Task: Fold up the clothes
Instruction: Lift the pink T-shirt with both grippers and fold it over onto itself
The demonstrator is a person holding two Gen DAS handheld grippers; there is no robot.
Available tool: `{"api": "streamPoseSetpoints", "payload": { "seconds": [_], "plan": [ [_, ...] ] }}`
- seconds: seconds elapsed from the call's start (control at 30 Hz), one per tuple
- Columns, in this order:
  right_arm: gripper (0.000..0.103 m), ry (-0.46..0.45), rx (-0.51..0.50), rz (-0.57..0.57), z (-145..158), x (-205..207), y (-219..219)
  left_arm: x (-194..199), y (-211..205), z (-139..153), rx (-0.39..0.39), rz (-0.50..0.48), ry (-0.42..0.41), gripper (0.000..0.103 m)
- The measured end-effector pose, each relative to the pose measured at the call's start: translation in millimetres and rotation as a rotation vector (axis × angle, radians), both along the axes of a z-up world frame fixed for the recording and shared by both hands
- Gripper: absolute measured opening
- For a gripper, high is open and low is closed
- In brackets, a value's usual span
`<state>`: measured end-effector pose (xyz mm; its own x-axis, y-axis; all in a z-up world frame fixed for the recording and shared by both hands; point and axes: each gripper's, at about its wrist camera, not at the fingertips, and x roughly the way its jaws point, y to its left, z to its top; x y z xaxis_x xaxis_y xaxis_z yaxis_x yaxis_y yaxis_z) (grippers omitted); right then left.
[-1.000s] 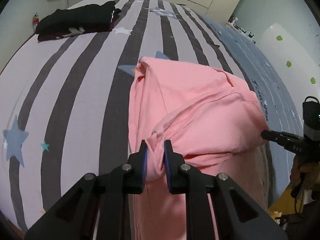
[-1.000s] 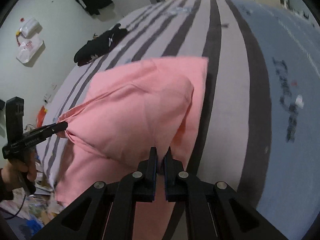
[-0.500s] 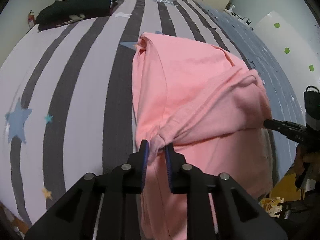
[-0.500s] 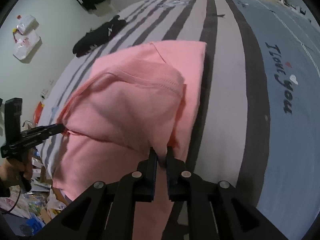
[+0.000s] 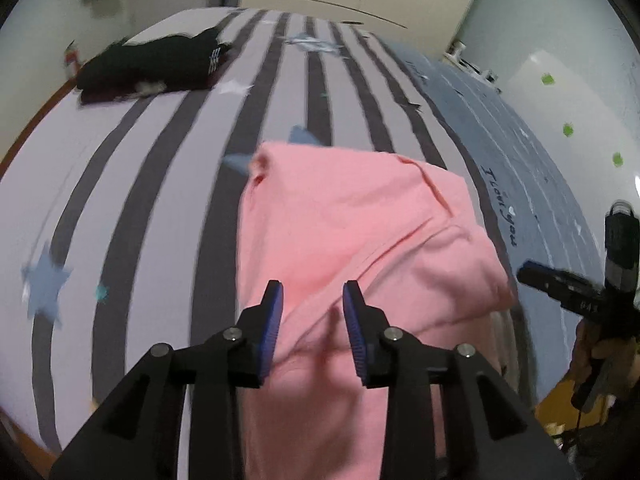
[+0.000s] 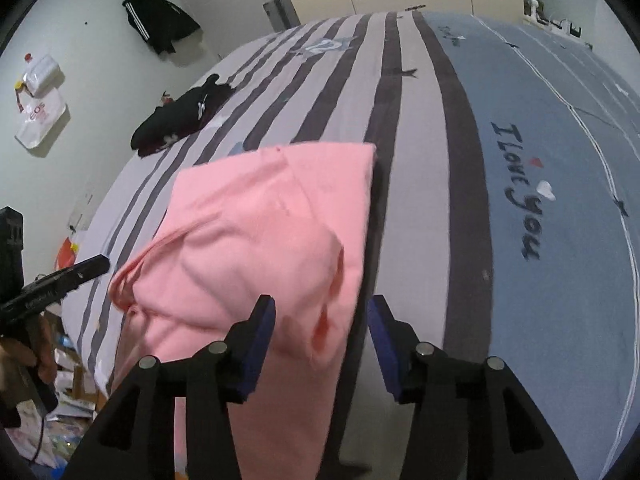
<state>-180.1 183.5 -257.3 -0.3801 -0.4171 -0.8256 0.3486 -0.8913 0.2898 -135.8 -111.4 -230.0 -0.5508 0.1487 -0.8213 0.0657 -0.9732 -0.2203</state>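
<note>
Striped grey-and-white bed (image 5: 160,168) carried the soft pink cotton garment (image 5: 344,232), half-folded near its front edge | left tongs (image 5: 313,304) and right tongs (image 6: 322,316) were opening, pads off the cloth | step: releasing the fold | next probably: regrasp for another fold.

Pink garment (image 6: 260,248): folded, lying on the bed, centre to lower left of frame, near edge hanging off the bed.
Right gripper (image 6: 322,320): bottom centre, jaws opening, blue pads clear of the cloth, which shows between and below them.
Left gripper (image 6: 94,264): left edge, its tip just beside the garment's left corner; jaw state unclear.
Bed cover (image 6: 420,152): grey-and-dark stripes, blue panel lettered "I Love you" at right.
Dark clothes pile (image 6: 180,116): upper left, on the bed.
Black jacket (image 6: 158,20): hanging on the wall, top left.
</note>
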Motion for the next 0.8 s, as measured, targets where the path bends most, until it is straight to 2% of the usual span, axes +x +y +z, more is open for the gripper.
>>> {"api": "streamPoseSetpoints", "payload": {
  "seconds": [0.17, 0.23, 0.27, 0.33, 0.37, 0.43, 0.47, 0.5, 0.53, 0.63, 0.8],
  "plan": [
    [0.044, -0.005, -0.024, 0.029, -13.9, -15.0, -13.6, -23.6, 23.6, -16.3, -0.012, -0.067, -0.045, 0.032],
    [0.044, -0.011, -0.031, 0.031, -20.7, -18.2, -18.1, -22.2, 28.9, -17.7, -0.026, -0.069, -0.032, 0.047],
    [0.044, -0.015, -0.034, 0.027, -24.0, -19.6, -19.1, -21.3, 29.8, -18.6, -0.041, -0.060, -0.029, 0.061],
    [0.044, -0.024, -0.046, 0.019, -28.7, -21.1, -18.9, -20.0, 27.5, -24.1, -0.057, -0.039, -0.028, 0.064],
    [0.043, -0.028, -0.052, 0.017, -30.8, -21.5, -18.8, -19.6, 24.9, -26.2, -0.046, -0.036, -0.022, 0.063],
    [0.031, -0.020, -0.058, 0.018, -31.8, -20.8, -18.7, -19.4, 20.7, -28.2, -0.036, -0.036, -0.009, 0.037],
    [0.028, -0.015, -0.057, 0.019, -31.2, -19.9, -18.7, -18.7, 21.2, -28.4, -0.039, -0.045, -0.008, 0.030],
    [0.021, -0.011, -0.057, 0.021, -30.2, -19.2, -18.5, -17.5, 22.3, -28.5, -0.040, -0.057, -0.008, 0.016],
    [0.017, -0.006, -0.059, 0.025, -28.3, -18.0, -18.2, -15.9, 23.9, -27.2, -0.036, -0.067, -0.005, 0.010],
    [0.010, 0.012, -0.071, 0.041, -18.4, -11.5, -18.7, -5.1, 25.7, -18.3, -0.008, -0.072, 0.014, 0.008],
    [0.009, 0.017, -0.077, 0.083, 1.2, 18.1, -12.8, 40.8, 23.3, -4.8, 0.066, -0.064, -0.012, 0.007]
  ]
}}
